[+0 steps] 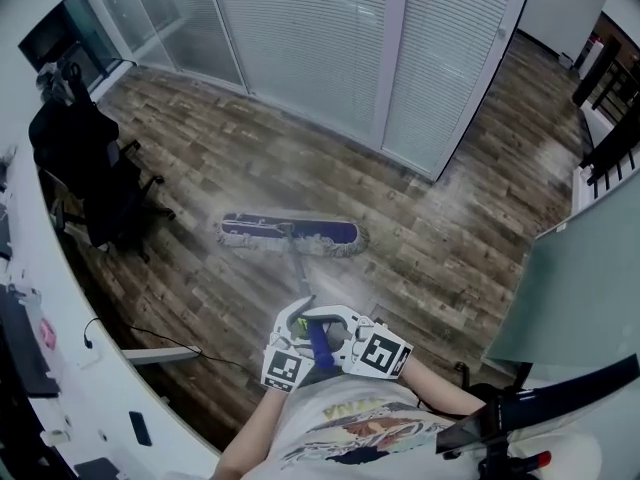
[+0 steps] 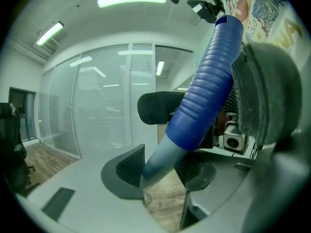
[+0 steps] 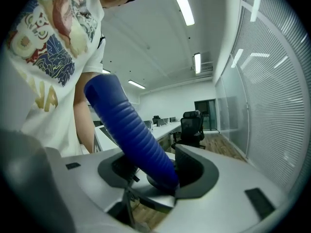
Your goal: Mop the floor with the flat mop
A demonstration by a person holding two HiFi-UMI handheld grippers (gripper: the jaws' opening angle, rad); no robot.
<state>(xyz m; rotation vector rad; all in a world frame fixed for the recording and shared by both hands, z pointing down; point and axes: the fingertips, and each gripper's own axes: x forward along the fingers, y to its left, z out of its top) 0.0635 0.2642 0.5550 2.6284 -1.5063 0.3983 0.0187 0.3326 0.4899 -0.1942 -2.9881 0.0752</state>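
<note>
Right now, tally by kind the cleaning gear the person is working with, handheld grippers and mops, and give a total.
Grey two-jaw grippers with marker cubes: 2 (left gripper, right gripper, each closed on the mop's handle)
Blue-and-white flat mop with a blue ribbed grip: 1
Total: 3

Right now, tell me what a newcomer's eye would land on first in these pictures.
First comes the flat mop's long pad, lying on the wood floor in the middle of the room. Nearer the person, the left gripper and right gripper both clamp its blue ribbed handle. A black office chair stands at the far left.
</note>
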